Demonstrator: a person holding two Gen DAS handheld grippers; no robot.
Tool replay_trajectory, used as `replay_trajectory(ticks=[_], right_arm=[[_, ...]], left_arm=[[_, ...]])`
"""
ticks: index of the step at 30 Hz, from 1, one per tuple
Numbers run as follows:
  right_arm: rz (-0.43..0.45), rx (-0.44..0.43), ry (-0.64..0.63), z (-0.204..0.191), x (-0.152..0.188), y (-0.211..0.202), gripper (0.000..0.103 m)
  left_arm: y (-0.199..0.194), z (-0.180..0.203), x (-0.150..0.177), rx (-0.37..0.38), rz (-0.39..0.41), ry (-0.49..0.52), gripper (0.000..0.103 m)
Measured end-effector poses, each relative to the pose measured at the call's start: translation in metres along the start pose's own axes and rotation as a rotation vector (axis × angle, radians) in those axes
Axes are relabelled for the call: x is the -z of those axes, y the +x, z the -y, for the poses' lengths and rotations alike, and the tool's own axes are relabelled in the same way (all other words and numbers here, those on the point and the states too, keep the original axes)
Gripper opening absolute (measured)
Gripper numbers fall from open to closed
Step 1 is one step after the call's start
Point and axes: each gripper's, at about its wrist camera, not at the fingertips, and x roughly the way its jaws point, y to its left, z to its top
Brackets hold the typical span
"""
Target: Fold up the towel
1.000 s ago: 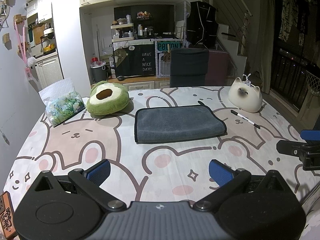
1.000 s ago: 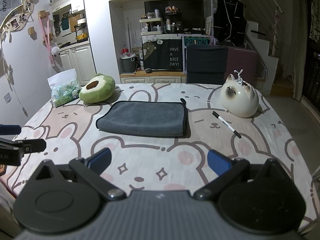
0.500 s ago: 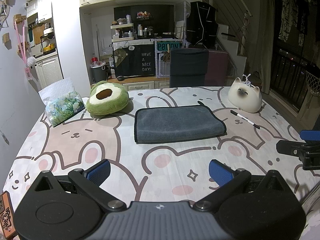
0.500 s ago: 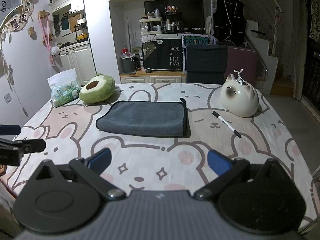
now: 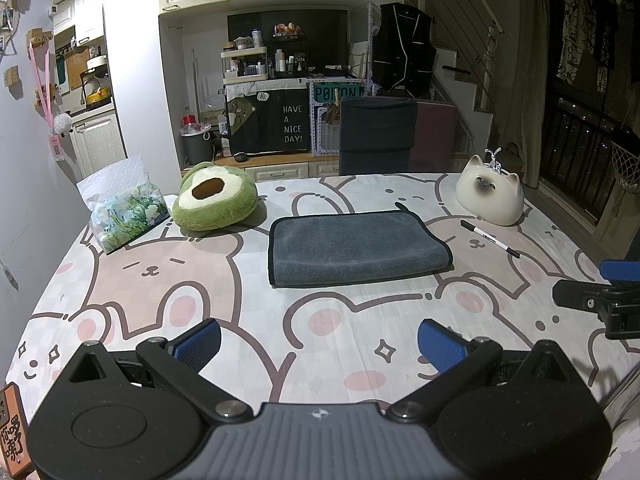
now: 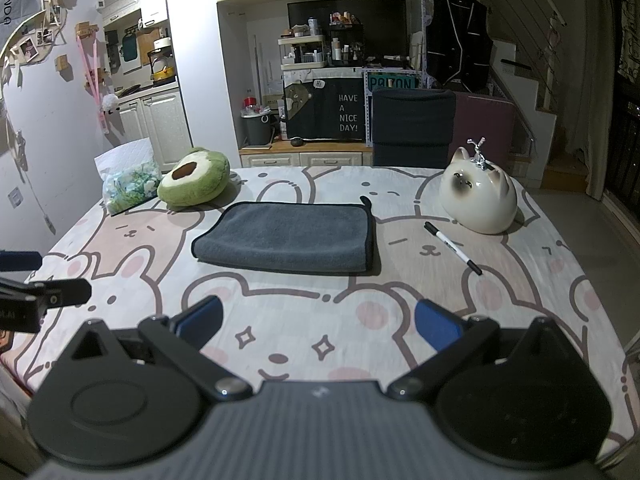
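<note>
A dark grey towel (image 5: pixel 356 248) lies folded flat in the middle of the table; it also shows in the right wrist view (image 6: pixel 286 236). My left gripper (image 5: pixel 318 342) is open and empty, low over the near table edge, well short of the towel. My right gripper (image 6: pixel 318 322) is open and empty, also short of the towel. The right gripper's side shows at the right edge of the left wrist view (image 5: pixel 600 296). The left gripper's side shows at the left edge of the right wrist view (image 6: pixel 36 296).
The table (image 5: pixel 160 280) has a bear-print cloth. A green avocado cushion (image 5: pixel 214 200) and a tissue pack (image 5: pixel 124 212) sit far left. A white cat figurine (image 5: pixel 490 196) and a black marker (image 5: pixel 490 238) sit far right. A dark chair (image 5: pixel 378 136) stands behind the table.
</note>
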Motion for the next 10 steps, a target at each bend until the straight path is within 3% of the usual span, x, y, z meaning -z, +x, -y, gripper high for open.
replay_trajectory(ticks=[10], right_arm=[[0.000, 0.000, 0.001, -0.0009, 0.0002, 0.0002, 0.103]], left_arm=[[-0.0002, -0.0009, -0.0002, -0.004, -0.003, 0.000, 0.103]])
